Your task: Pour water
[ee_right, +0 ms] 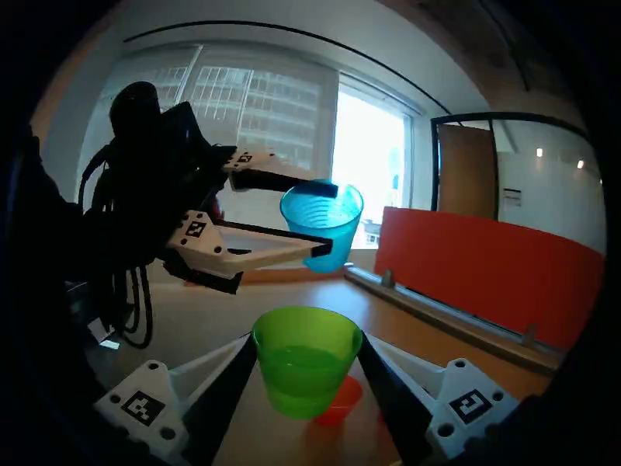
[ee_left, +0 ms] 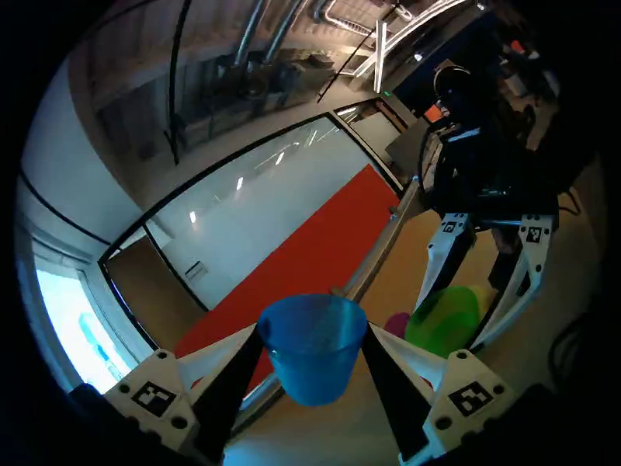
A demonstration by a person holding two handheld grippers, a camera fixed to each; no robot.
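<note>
In the left gripper view, the left gripper [ee_left: 312,335] has its fingers pinching a blue cup [ee_left: 312,357], one on each side, raised over the table [ee_left: 392,272]; whether it holds any water I cannot tell. Farther off, the right gripper [ee_left: 452,322] clamps a green cup [ee_left: 441,317] between its fingers, and a small red cup [ee_left: 397,321] peeks out just beside it. A red divider [ee_left: 310,248] runs along the table's far edge. In the right gripper view, the green cup sits between the near fingers, partly filled with liquid. The small red cup stands on the table below it. The blue cup hangs higher up, pinched by the other gripper. Three cups in all: one blue, one green, one red.
</note>
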